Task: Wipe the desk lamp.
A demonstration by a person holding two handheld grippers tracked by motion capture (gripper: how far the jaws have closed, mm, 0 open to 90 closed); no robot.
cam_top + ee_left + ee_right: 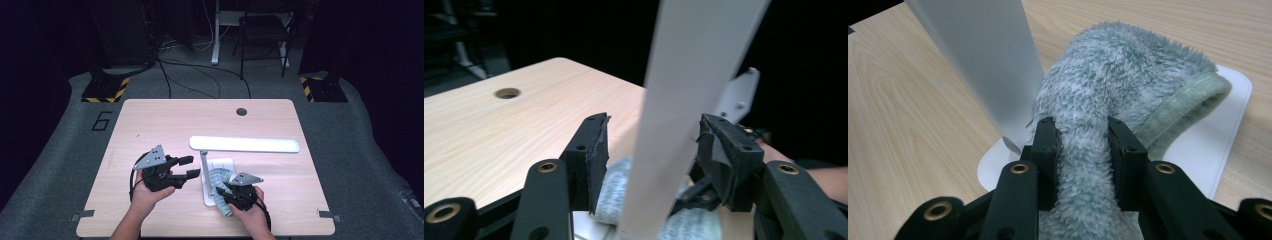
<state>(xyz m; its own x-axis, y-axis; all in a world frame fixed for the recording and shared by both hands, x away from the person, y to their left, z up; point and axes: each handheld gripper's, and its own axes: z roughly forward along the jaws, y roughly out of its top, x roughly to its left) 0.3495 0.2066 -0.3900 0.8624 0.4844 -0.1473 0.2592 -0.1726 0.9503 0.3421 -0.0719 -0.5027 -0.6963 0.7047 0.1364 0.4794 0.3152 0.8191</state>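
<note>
Two grippers at work over a white desk lamp. Right gripper point(1082, 135): jaws pinched on a fluffy pale-green cloth point(1128, 85), the pile bulging out between the pads and past their tips. In the right gripper view the cloth lies draped over the lamp's flat white base point(1228, 125), its stitched hem curling at the far end; the lamp's upright stem point(983, 65) rises just beside the cloth, touching or nearly touching its left edge.

Left gripper point(651, 150): jaws parted, standing either side of the lamp stem point(689, 90). Stem runs tilted through the gap in that view, close to the far pad; gap shows on the near side. Contact on the far side cannot be told. No grip on it. No earlier frame to compare.

High view: left gripper point(186, 167) sits just left of the stem, held in the left hand point(146, 194); right gripper point(223, 194) sits low at the front of the base, in the right hand point(250, 212). Cloth point(218, 176) bunched on the base beside the stem. Long white lamp head point(245, 144) spans level above both.

Lamp stands near the front middle of a light wooden table point(165, 120). Round cable hole point(241, 111) near the far edge.
</note>
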